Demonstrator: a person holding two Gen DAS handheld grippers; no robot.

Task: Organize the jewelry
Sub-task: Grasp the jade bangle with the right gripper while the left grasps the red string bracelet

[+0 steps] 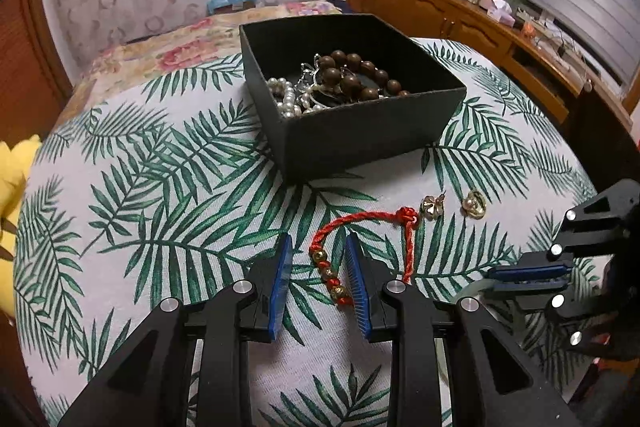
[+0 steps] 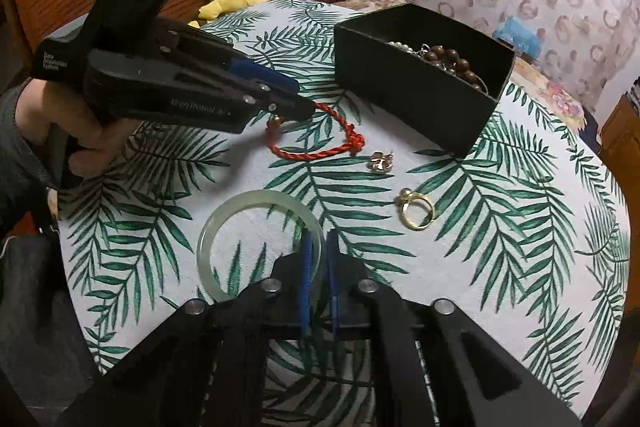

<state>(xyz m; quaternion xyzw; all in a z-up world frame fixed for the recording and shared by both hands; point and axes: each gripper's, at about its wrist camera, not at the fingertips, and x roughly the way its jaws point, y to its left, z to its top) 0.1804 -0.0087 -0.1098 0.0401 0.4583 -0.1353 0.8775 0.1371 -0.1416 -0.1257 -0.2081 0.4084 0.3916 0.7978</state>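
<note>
A red cord bracelet (image 1: 360,221) with gold beads lies on the leaf-print cloth in front of a black box (image 1: 360,131) holding pearl and brown bead strands. My left gripper (image 1: 318,241) is open and low over it, its blue pads standing either side of the beaded stretch without pressing. In the right wrist view, my right gripper (image 2: 319,235) is shut on the rim of a pale green bangle (image 2: 224,215) that rests on the cloth. A gold ring (image 2: 418,213) and a flower-shaped earring (image 2: 380,161) lie between the bangle and the box (image 2: 420,83). The left gripper (image 2: 304,101) shows there over the red bracelet (image 2: 320,143).
The round table's cloth (image 1: 160,187) drops off at the near and side edges. A yellow plush toy (image 1: 16,167) sits at the left edge. Behind are a flowered bed (image 1: 160,47) and a wooden sideboard (image 1: 460,15) with clutter. A hand (image 2: 92,143) holds the left gripper.
</note>
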